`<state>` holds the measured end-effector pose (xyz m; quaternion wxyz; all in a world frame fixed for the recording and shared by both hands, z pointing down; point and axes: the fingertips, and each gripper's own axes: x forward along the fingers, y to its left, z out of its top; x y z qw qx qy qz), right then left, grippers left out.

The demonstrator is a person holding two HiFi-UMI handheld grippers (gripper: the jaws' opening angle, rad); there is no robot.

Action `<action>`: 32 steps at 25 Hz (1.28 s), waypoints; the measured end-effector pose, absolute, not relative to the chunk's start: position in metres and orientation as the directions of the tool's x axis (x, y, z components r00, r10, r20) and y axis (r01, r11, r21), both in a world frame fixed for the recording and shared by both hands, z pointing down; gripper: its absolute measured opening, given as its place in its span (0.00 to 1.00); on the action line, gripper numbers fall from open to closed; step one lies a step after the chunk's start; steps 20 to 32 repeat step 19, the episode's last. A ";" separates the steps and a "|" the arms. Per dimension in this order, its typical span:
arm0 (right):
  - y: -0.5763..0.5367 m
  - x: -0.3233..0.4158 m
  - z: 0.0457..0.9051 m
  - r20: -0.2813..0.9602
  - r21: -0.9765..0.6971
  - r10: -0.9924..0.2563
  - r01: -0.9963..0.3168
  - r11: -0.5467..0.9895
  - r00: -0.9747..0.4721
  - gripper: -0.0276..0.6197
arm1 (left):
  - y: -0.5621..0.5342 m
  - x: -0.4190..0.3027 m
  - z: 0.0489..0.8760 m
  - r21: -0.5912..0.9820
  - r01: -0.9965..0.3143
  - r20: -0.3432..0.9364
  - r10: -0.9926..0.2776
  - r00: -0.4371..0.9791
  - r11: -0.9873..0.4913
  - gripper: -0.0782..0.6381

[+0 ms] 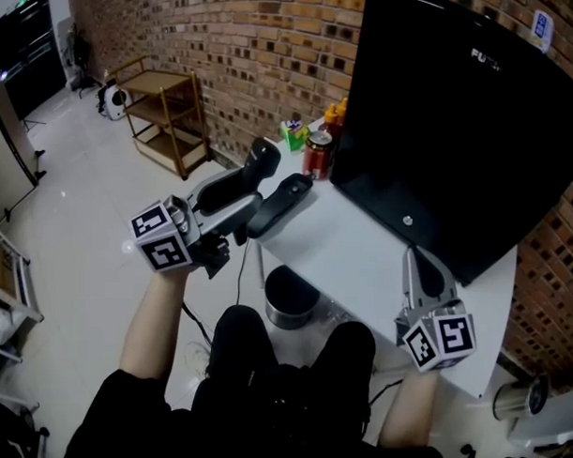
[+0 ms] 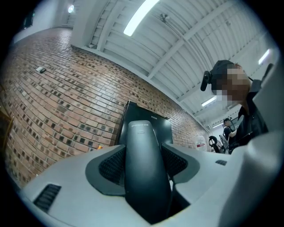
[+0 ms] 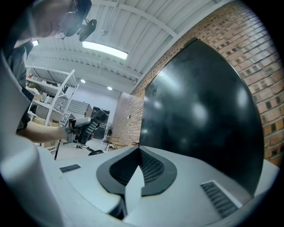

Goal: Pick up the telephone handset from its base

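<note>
Pickup looks basically done. The left gripper (image 1: 243,194) is clamped on the black handset (image 1: 262,160): in the left gripper view the jaws stand fairly wide w/ both ribbed pads pressed on the handset's sides, so a firm hold on a wide thing, not a loose one. The handset is up in the air just off the table's (image 1: 360,263) near-left corner, tilted w/ its far end higher. It's not sitting in the base (image 1: 286,197), which is on the table edge just right of it. The right gripper view backs this up: handset well above table level, a dark cord dropping toward the base. The cord (image 1: 239,269) hangs below the left gripper, so base and handset are linked by that only, as far as I can tell. The right gripper (image 1: 415,265) is at the table's near-right part in front of the big black screen (image 1: 459,117), jaws closed together w/ nothing in them, taking no part. Red can (image 1: 317,154) sits far-left on the table, near the base but apart from it. What's left, I'd judge: nothing much, maybe hold steady and keep the cord from dragging the base off the edge.
</note>
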<state>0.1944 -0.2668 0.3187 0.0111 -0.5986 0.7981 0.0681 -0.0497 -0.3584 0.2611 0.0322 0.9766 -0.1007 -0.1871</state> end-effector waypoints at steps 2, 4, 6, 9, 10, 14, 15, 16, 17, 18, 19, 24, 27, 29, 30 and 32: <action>-0.267 0.196 0.319 -0.101 0.091 -0.954 -0.958 0.272 -0.281 0.05 | -0.358 -0.048 0.261 0.100 -0.182 -0.354 -0.206 0.912 -0.978 0.47; -0.268 0.197 0.320 -0.100 0.086 -0.954 -0.958 0.274 -0.282 0.05 | -0.358 -0.047 0.263 0.098 -0.185 -0.345 -0.207 0.915 -0.978 0.47; -0.268 0.196 0.321 -0.096 0.084 -0.954 -0.957 0.277 -0.285 0.05 | -0.358 -0.046 0.264 0.095 -0.190 -0.338 -0.211 0.917 -0.977 0.47; -0.267 0.195 0.321 -0.092 0.087 -0.953 -0.956 0.282 -0.289 0.05 | -0.358 -0.045 0.264 0.094 -0.189 -0.334 -0.210 0.919 -0.977 0.47; -0.267 0.194 0.321 -0.092 0.088 -0.953 -0.955 0.283 -0.290 0.05 | -0.358 -0.045 0.263 0.093 -0.188 -0.333 -0.209 0.920 -0.978 0.47; -0.267 0.194 0.321 -0.090 0.090 -0.953 -0.955 0.282 -0.290 0.05 | -0.358 -0.044 0.262 0.087 -0.186 -0.329 -0.204 0.922 -0.979 0.47; -0.268 0.194 0.321 -0.090 0.090 -0.953 -0.955 0.282 -0.290 0.05 | -0.358 -0.044 0.262 0.087 -0.185 -0.329 -0.204 0.922 -0.979 0.47; -0.268 0.194 0.321 -0.090 0.090 -0.953 -0.955 0.283 -0.290 0.06 | -0.358 -0.044 0.262 0.087 -0.185 -0.329 -0.204 0.922 -0.979 0.47; -0.268 0.194 0.321 -0.089 0.089 -0.953 -0.955 0.283 -0.291 0.05 | -0.359 -0.044 0.262 0.087 -0.185 -0.329 -0.204 0.922 -0.979 0.47; -0.268 0.194 0.322 -0.088 0.089 -0.953 -0.955 0.284 -0.291 0.05 | -0.359 -0.044 0.263 0.088 -0.185 -0.329 -0.204 0.922 -0.979 0.47; -0.269 0.194 0.323 -0.086 0.088 -0.953 -0.955 0.284 -0.291 0.05 | -0.359 -0.044 0.263 0.088 -0.185 -0.328 -0.204 0.922 -0.979 0.47; -0.269 0.194 0.323 -0.086 0.088 -0.953 -0.955 0.284 -0.291 0.05 | -0.359 -0.044 0.263 0.088 -0.185 -0.328 -0.204 0.922 -0.979 0.47; -0.269 0.194 0.323 -0.086 0.088 -0.953 -0.955 0.284 -0.291 0.05 | -0.359 -0.044 0.263 0.088 -0.185 -0.328 -0.204 0.922 -0.979 0.47; -0.269 0.194 0.323 -0.086 0.088 -0.953 -0.955 0.284 -0.291 0.05 | -0.359 -0.044 0.263 0.088 -0.185 -0.328 -0.204 0.922 -0.979 0.47; -0.269 0.194 0.323 -0.086 0.088 -0.953 -0.955 0.284 -0.291 0.05 | -0.359 -0.044 0.263 0.088 -0.185 -0.328 -0.204 0.922 -0.979 0.47; -0.269 0.194 0.323 -0.086 0.088 -0.953 -0.955 0.284 -0.291 0.05 | -0.359 -0.044 0.263 0.088 -0.185 -0.328 -0.204 0.922 -0.979 0.47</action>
